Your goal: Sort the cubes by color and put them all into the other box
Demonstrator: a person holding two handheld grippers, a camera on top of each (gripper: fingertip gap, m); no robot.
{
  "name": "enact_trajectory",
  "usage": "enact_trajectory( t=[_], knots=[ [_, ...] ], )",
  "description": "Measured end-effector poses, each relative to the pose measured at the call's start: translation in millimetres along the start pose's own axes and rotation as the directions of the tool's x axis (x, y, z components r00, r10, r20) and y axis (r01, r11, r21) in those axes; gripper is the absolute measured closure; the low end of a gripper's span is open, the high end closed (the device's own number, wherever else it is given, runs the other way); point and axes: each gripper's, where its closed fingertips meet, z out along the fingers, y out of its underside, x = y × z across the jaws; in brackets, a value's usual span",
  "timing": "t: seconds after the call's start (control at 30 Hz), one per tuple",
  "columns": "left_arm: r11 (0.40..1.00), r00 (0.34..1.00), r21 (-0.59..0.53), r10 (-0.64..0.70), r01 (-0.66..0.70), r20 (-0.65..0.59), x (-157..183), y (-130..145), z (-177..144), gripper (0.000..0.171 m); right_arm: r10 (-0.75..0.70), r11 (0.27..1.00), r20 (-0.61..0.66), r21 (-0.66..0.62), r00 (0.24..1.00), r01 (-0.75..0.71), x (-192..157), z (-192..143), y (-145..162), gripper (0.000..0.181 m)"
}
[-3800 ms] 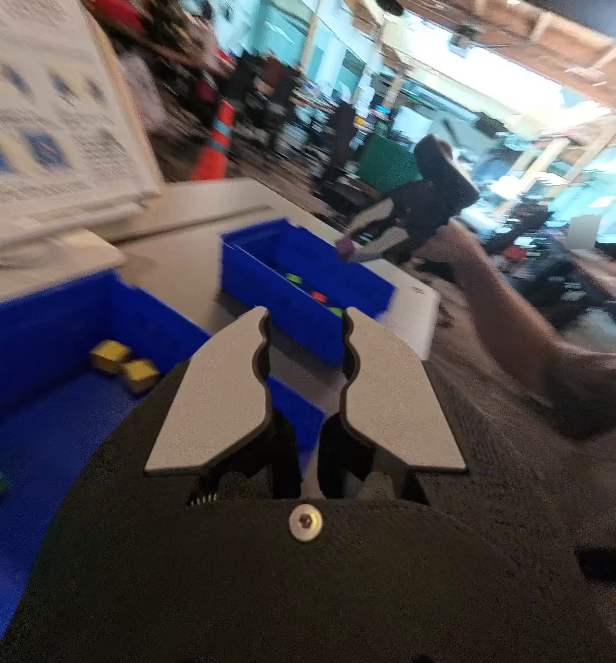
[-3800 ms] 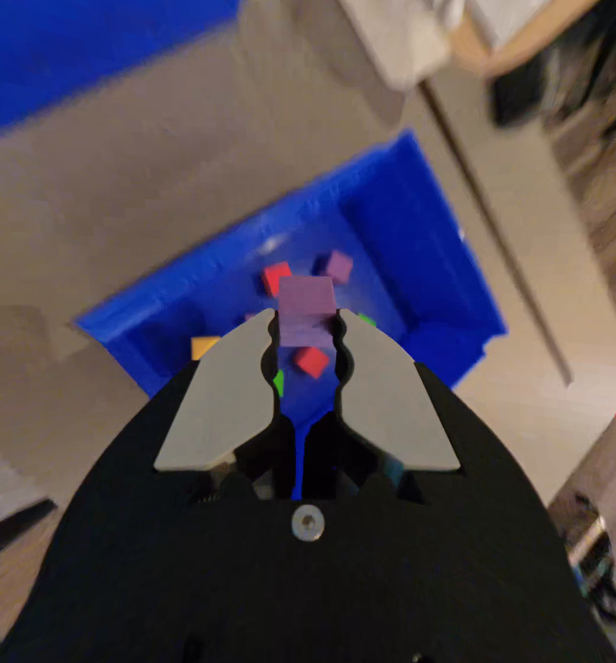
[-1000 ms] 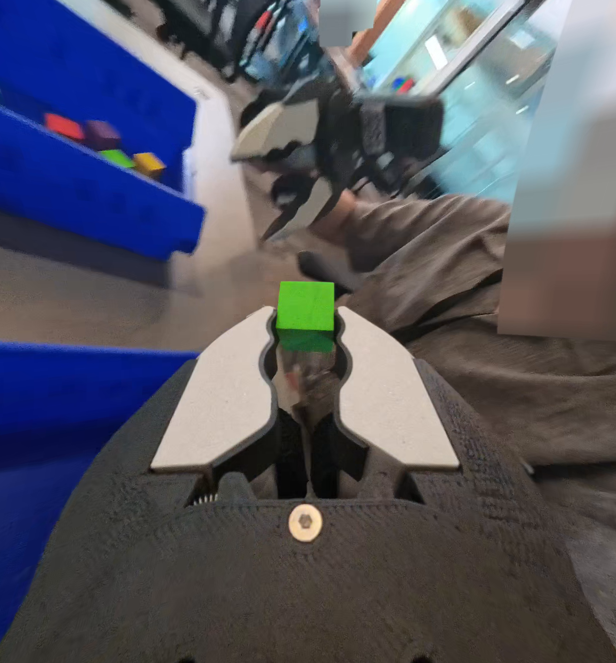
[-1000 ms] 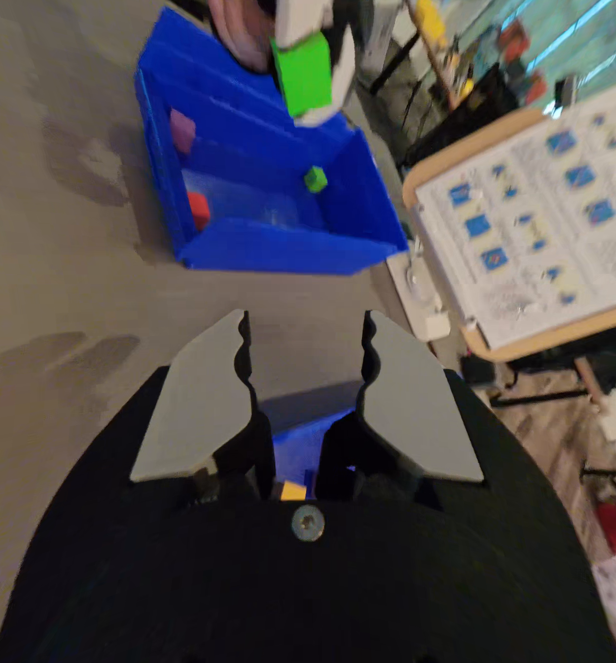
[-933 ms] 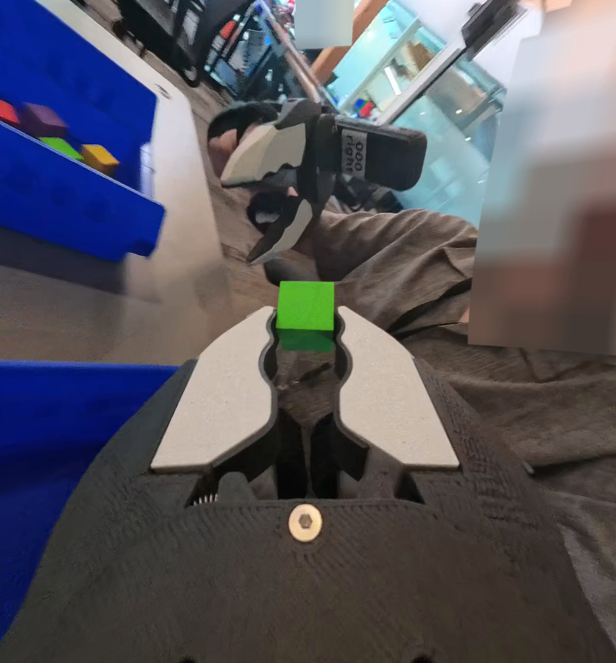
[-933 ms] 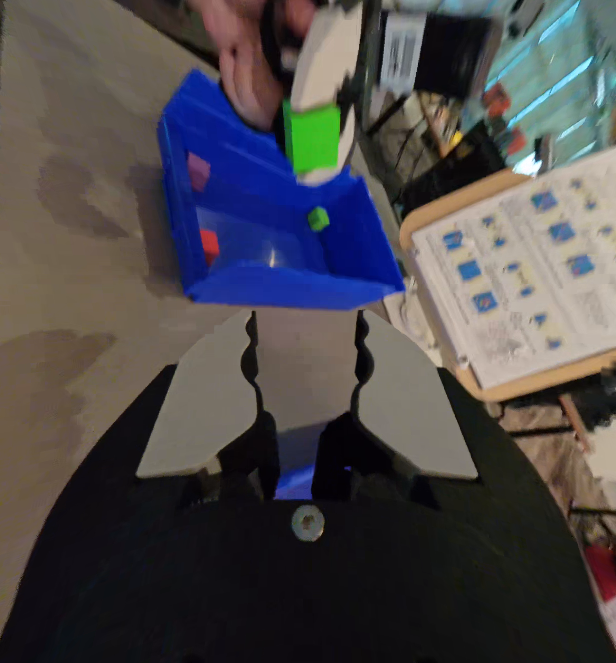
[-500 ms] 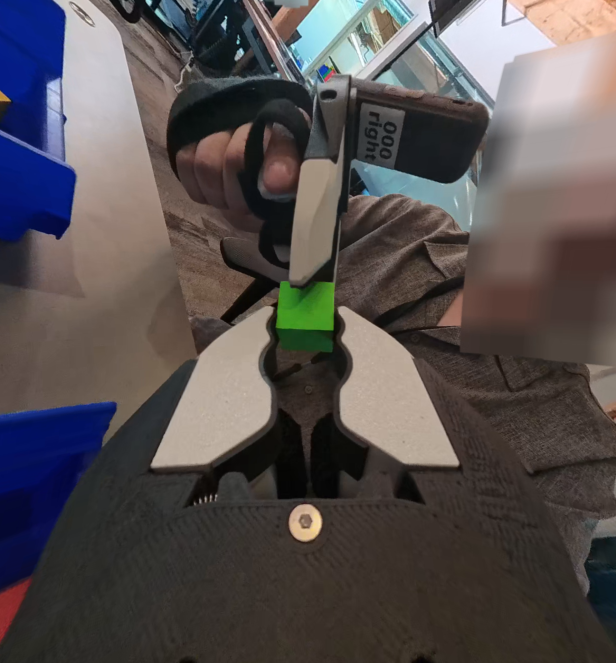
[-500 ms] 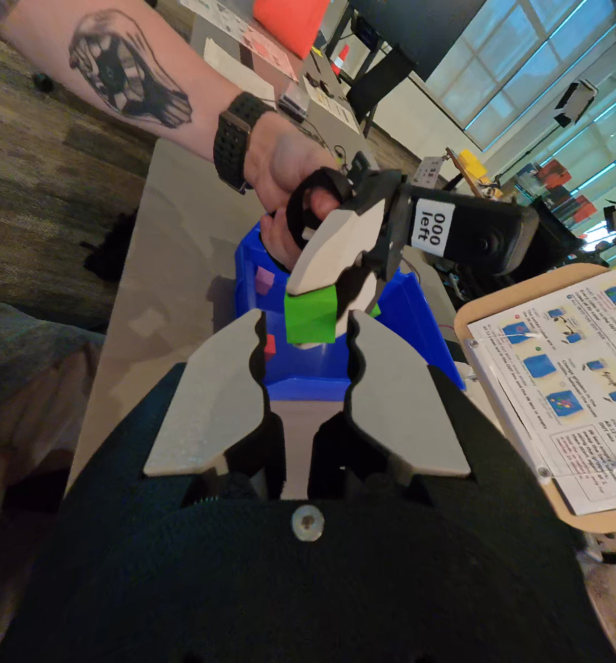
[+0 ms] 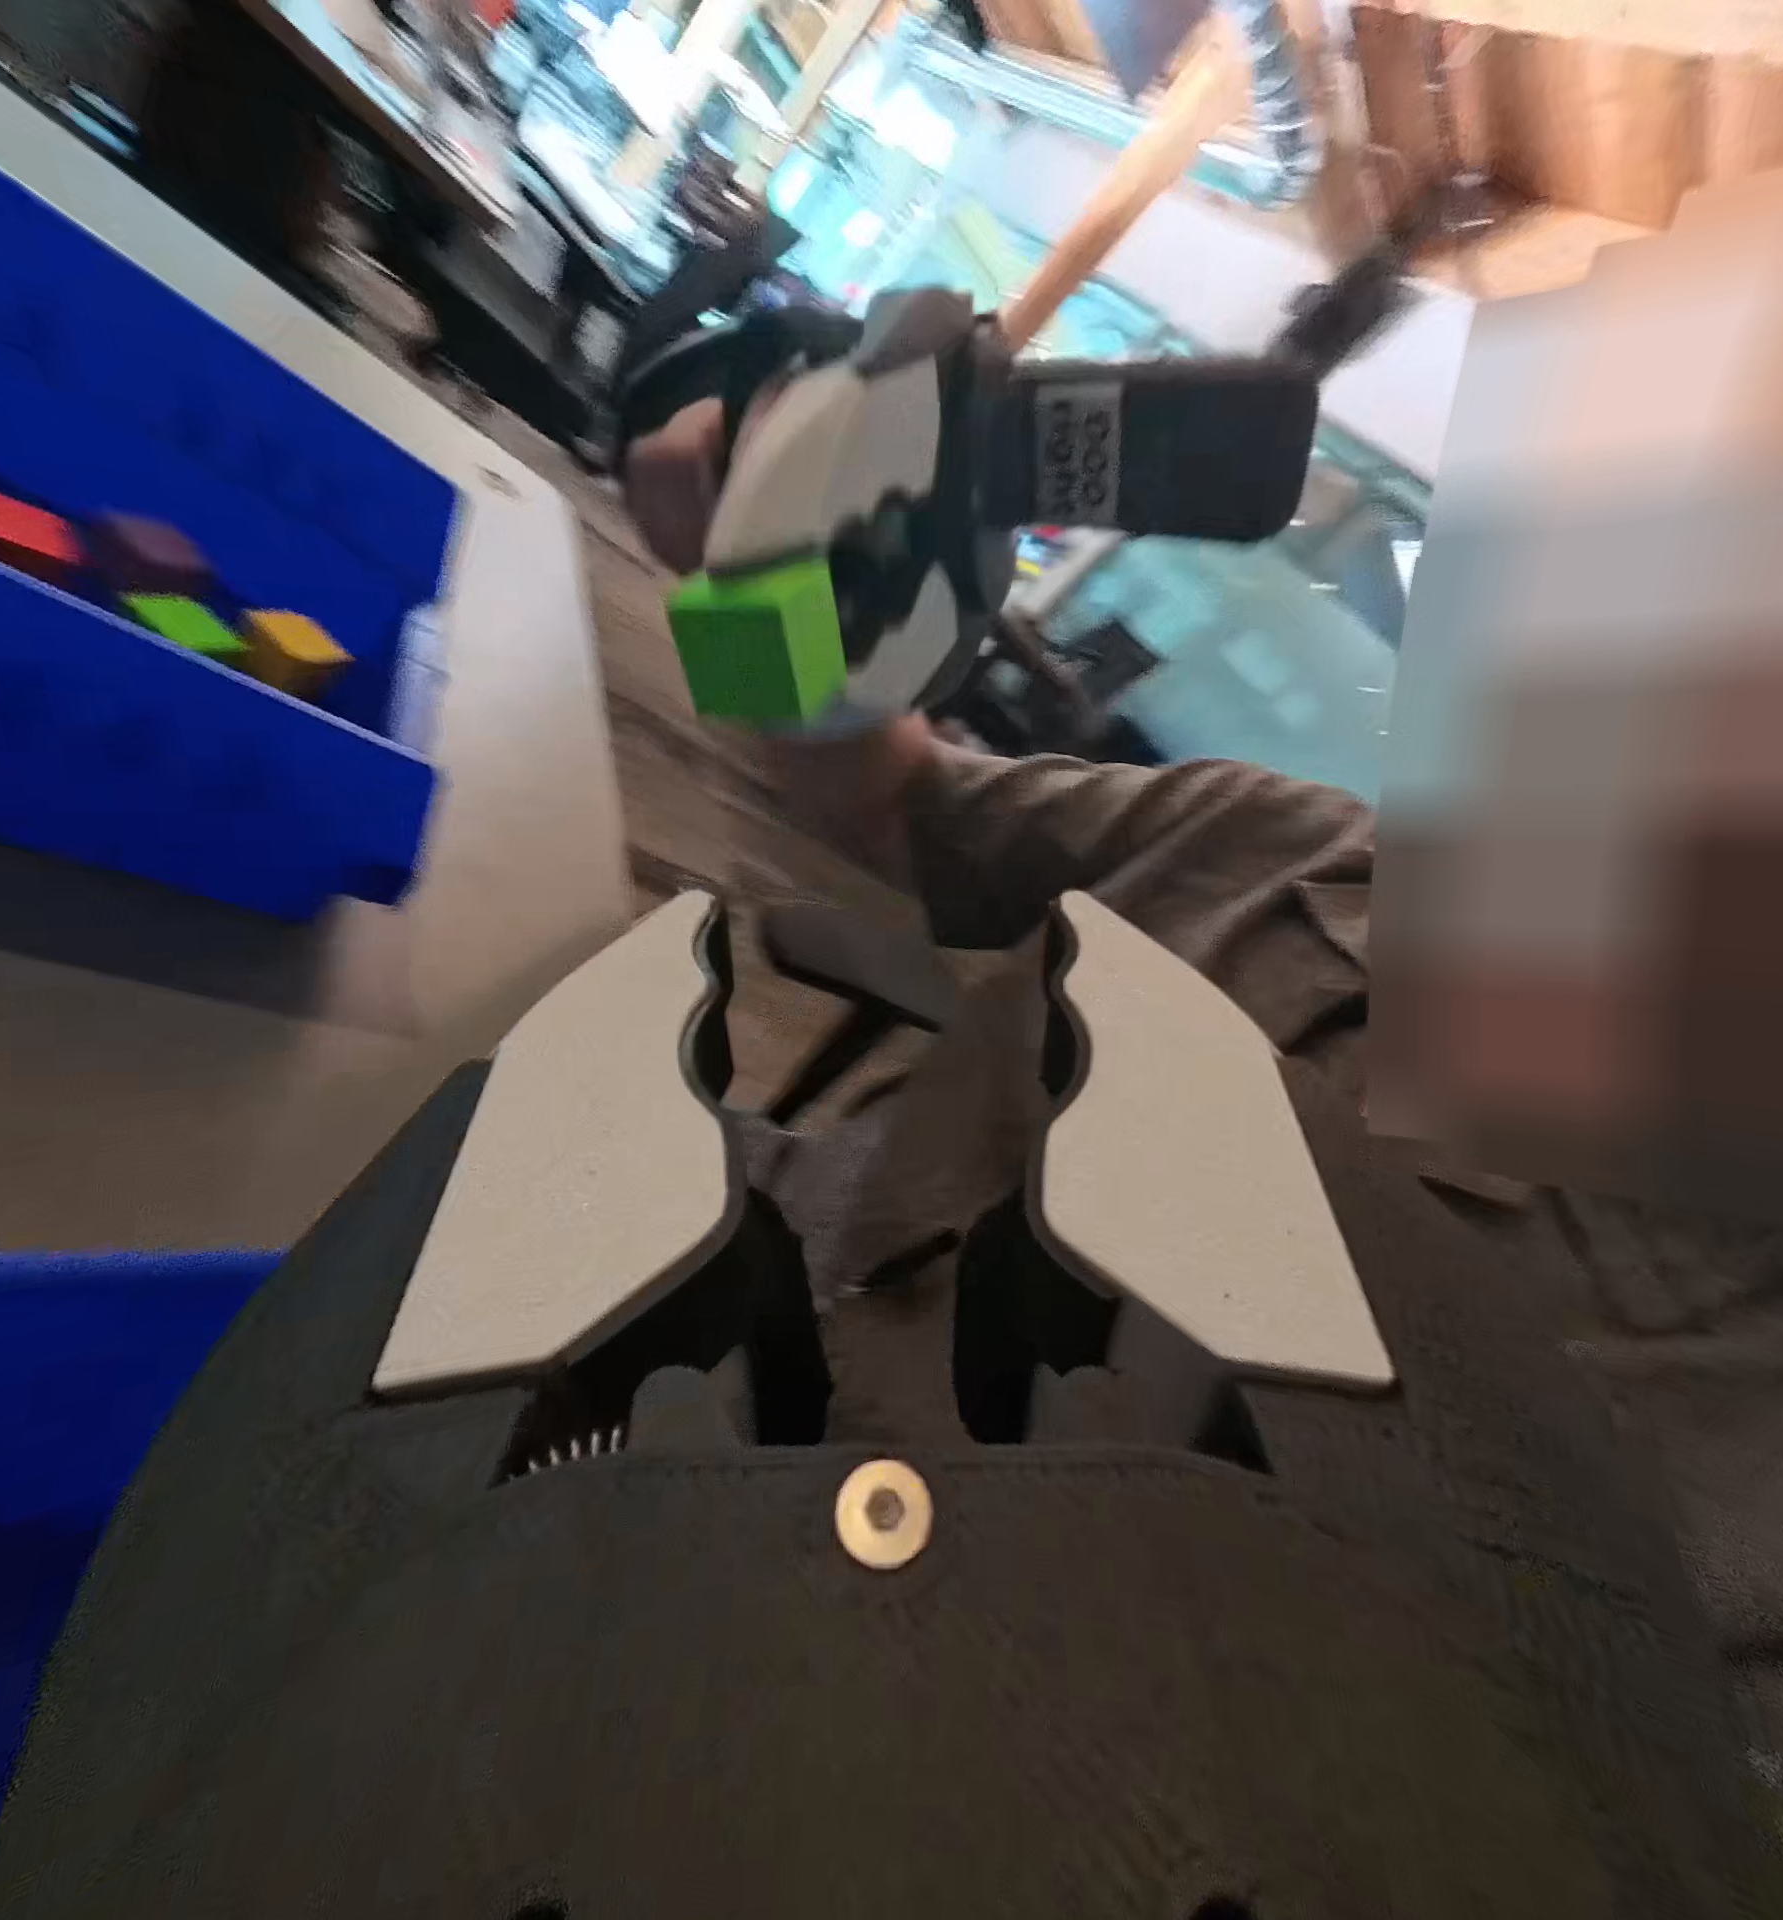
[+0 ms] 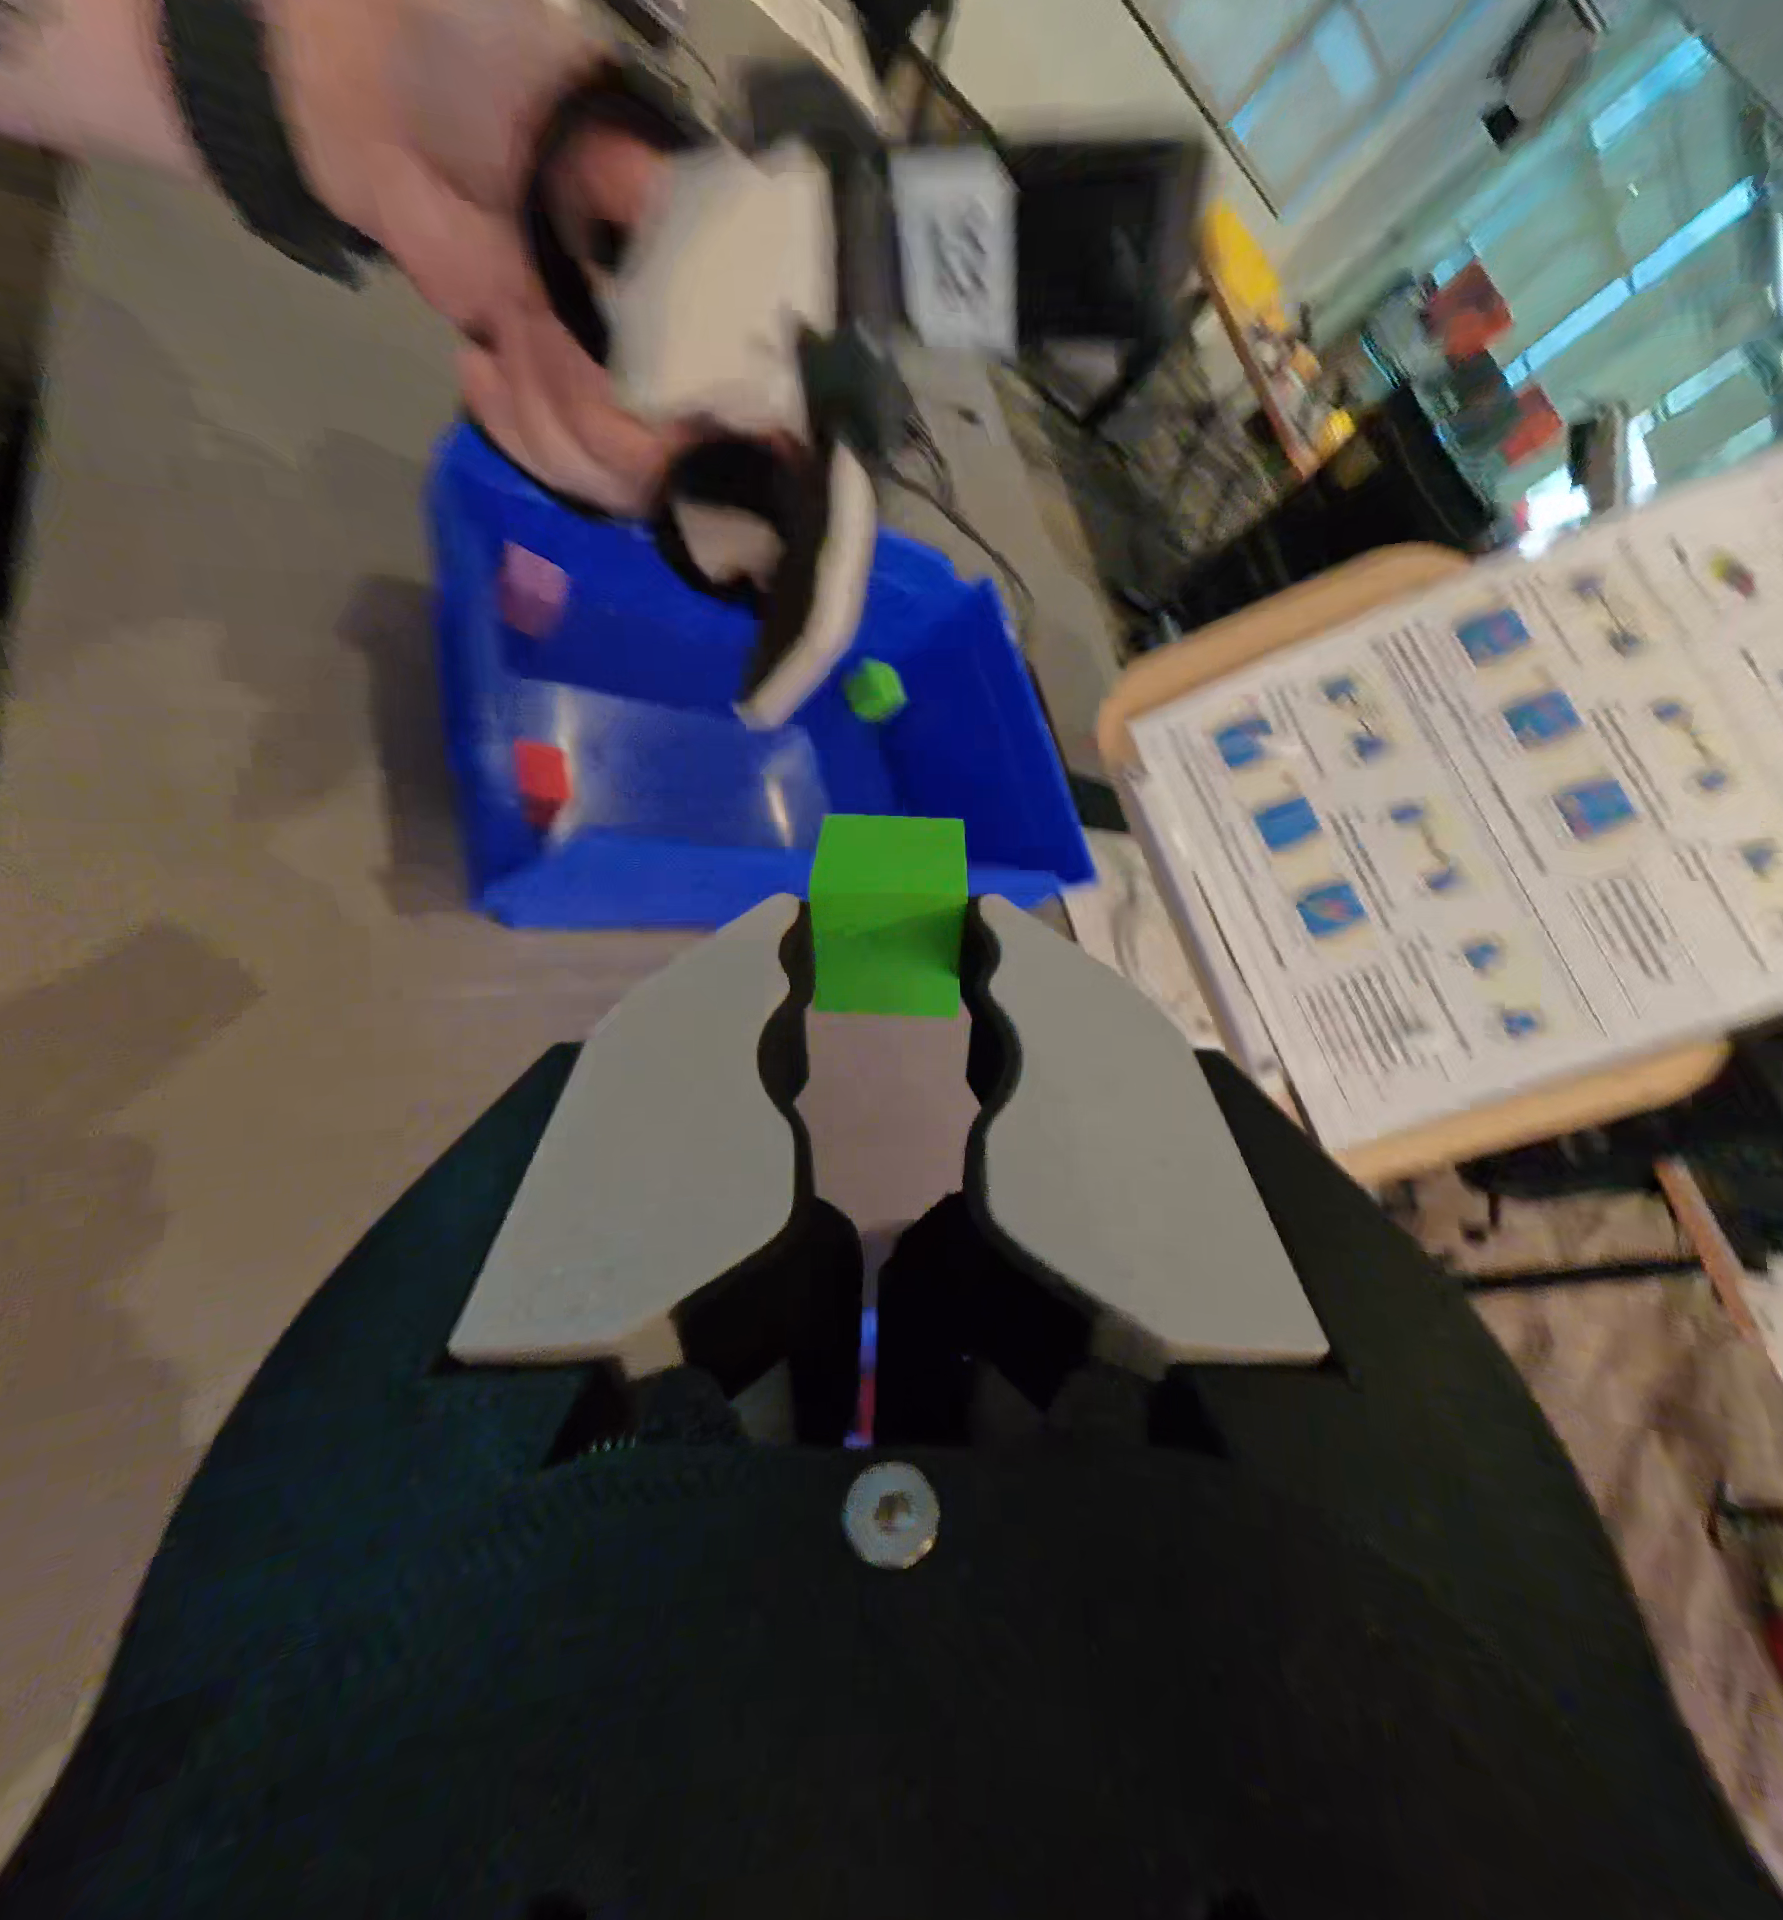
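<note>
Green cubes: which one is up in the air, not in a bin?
The big green cube, pinched in the right gripper; the smaller one sits inside the blue bin.

Cube handoff done
Bright green wooden cube (image 10: 887, 914) now clamped in right tool (image 10: 885, 935); left tool (image 9: 882, 961) released it, jaws spread.

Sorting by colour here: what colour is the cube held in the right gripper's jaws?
Bright green cube; clearest in the right wrist view.

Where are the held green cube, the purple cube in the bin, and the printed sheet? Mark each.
green cube (image 10: 885, 914): right wrist view, its front face.
purple cube (image 10: 533, 604): right wrist view, its middle.
printed sheet (image 10: 1510, 821): right wrist view, middle of the page.
</note>
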Motion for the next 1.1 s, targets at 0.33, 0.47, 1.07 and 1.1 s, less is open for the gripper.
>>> enact_trajectory(
  t=[0.33,0.47,1.07,1.1],
  knots=[
    [0.91,0.634,0.14,0.156,-0.391,0.757,7,-19,-88,0.118,0.381,0.748,-0.046,-0.571,0.924,-0.337,89,-30,158,0.154],
    [0.878,0.607,0.161,0.17,-0.452,0.776,24,-23,-96,0.119,0.513,0.606,0.027,-0.719,0.858,-0.339,60,-10,207,0.154],
    [0.819,0.141,-0.566,0.574,-0.095,0.807,-127,22,-145,0.111,0.631,0.282,0.04,-0.942,0.775,-0.181,5,17,305,0.147],
    [0.776,0.197,-0.625,0.627,-0.08,0.754,-140,23,-138,0.11,0.637,0.285,0.037,-0.939,0.77,-0.191,6,17,304,0.141]
  ],
)
